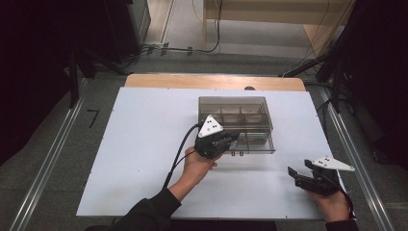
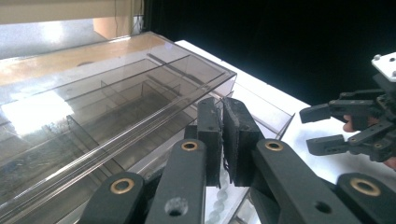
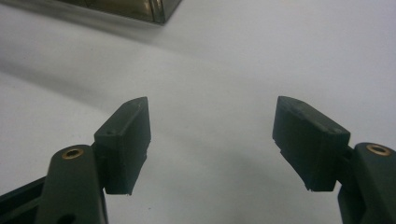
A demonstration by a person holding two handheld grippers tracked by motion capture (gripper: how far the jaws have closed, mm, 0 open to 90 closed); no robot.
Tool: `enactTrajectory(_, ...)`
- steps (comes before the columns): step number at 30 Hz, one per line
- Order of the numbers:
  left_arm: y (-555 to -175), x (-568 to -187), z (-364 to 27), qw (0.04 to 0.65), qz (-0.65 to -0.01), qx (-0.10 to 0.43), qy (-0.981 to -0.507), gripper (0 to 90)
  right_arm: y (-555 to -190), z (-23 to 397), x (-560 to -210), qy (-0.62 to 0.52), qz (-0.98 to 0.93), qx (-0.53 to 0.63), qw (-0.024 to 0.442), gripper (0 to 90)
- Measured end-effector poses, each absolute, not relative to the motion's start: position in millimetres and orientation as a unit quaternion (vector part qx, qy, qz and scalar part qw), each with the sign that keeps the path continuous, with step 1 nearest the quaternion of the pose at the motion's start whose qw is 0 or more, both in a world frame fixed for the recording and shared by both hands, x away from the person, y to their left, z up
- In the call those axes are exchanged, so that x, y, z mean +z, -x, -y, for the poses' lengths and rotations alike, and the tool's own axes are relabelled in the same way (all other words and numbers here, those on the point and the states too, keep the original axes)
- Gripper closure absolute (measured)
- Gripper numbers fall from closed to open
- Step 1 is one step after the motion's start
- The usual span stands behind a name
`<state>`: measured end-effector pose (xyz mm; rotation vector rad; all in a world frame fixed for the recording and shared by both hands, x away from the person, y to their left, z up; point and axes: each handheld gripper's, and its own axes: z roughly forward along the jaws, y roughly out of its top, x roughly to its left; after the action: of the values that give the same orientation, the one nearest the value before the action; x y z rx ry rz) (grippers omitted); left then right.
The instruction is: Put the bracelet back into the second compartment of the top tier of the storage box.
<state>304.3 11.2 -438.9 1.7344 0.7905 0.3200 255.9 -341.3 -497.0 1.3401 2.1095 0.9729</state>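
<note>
A white board (image 1: 144,159) covers a wooden table (image 1: 211,81), with cables (image 1: 192,48) on the grey floor (image 1: 43,159).

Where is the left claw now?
In the high view, the left claw is at the near left edge of the clear compartment box, shut.

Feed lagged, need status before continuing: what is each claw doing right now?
Left claw: closed at the front edge of the clear smoky plastic compartment box; what it pinches cannot be told.
Right claw: open, holding nothing.
</note>
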Motion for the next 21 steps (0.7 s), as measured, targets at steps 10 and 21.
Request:
enactTrajectory(10, -309.8, -442.8, -3.0, 0.567, -0.338, 0.128, -0.74, 86.3, -255.7, 341.6, -496.9, -0.488, -0.766, 0.352, 0.227, 26.3)
enactTrajectory(21, -314.0, -444.7, 10.3, 0.561, -0.336, 0.125, -0.747, 86.2, -255.6, 341.4, -496.8, -0.489, -0.765, 0.353, 0.227, 26.3)
